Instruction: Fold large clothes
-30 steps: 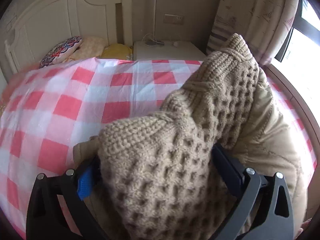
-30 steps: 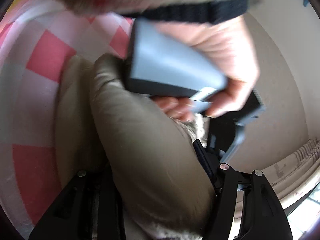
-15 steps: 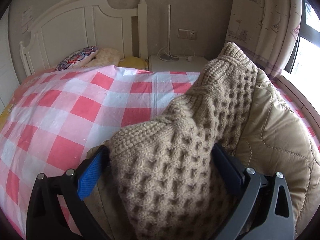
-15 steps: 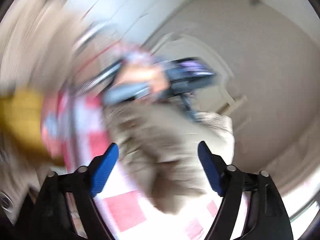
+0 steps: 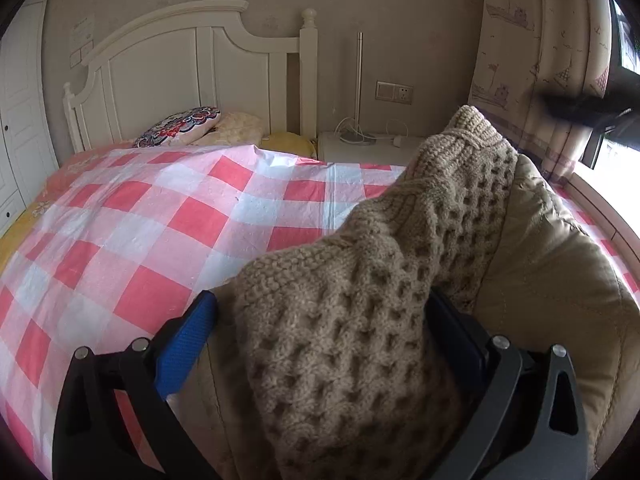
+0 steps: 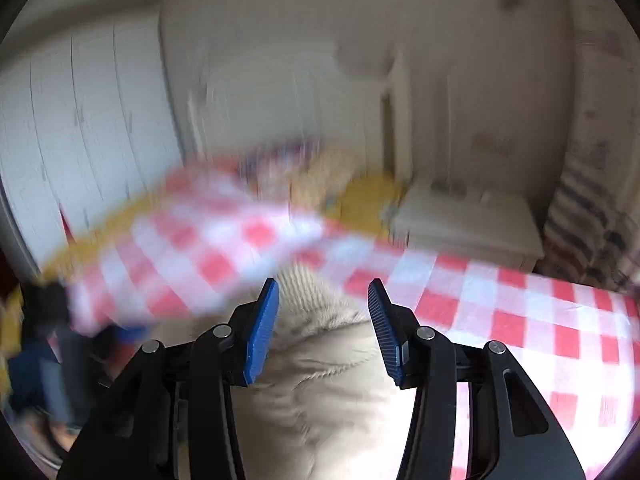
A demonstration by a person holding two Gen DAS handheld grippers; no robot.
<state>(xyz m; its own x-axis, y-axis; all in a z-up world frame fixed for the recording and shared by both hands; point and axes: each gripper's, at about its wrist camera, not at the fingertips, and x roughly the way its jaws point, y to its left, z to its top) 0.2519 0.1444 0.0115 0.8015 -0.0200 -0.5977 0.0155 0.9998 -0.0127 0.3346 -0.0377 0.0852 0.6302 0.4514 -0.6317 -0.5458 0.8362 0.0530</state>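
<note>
A beige quilted jacket point(image 5: 552, 280) with a chunky knit part point(image 5: 360, 320) lies on the red-and-white checked bedcover point(image 5: 160, 216). My left gripper point(image 5: 324, 320) stands open at full width, and the knit fabric bulges up between its blue pads point(image 5: 188, 340). In the blurred right wrist view, the same jacket point(image 6: 328, 380) lies just below and beyond my right gripper point(image 6: 322, 304). That gripper is open at a narrower width, with nothing pinched between its pads point(image 6: 260, 328). A dark piece of the right tool point(image 5: 592, 112) shows at the upper right of the left wrist view.
A white headboard point(image 5: 192, 68) with patterned pillows point(image 5: 180, 126) stands at the far end of the bed. A white nightstand point(image 5: 368, 146) with cables stands beside it, under a wall socket. A curtain point(image 5: 532, 60) and window are on the right. White wardrobe doors point(image 6: 80, 128) are on the left.
My right gripper let go of the jacket, swung up to face the headboard, and its jaws narrowed. My left gripper kept its width and tilted up slightly with the knit still between its fingers.
</note>
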